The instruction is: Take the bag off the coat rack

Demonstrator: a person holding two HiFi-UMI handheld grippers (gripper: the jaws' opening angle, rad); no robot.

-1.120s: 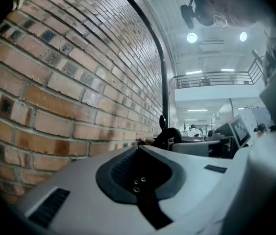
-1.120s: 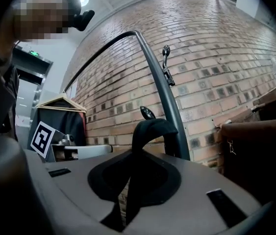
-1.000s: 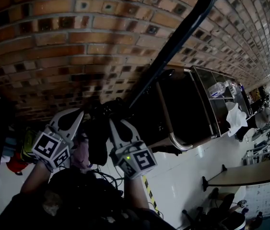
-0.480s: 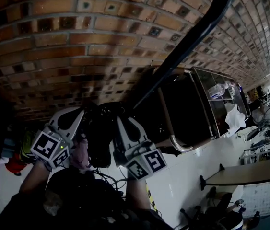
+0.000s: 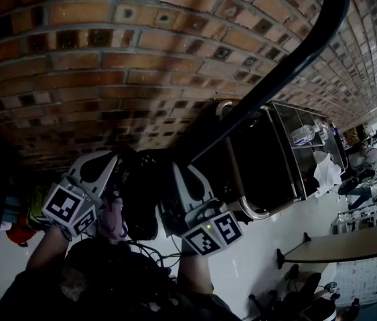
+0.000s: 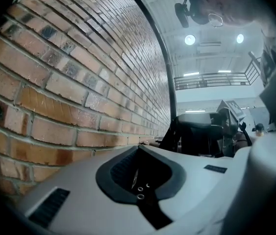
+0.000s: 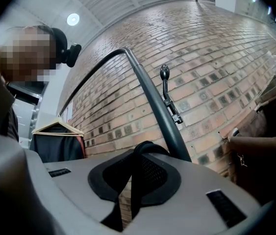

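Head view, one rack pole [image 5: 288, 64], one black bag [image 5: 141, 202], left gripper [image 5: 116, 160], right gripper [image 5: 173, 170]

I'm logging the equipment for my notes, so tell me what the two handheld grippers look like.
Both the left gripper and the right gripper have pale grey, tapering jaws lined with black ribbed pads. Each carries a cube with black-and-white square markers; a small green light glows on the right one.
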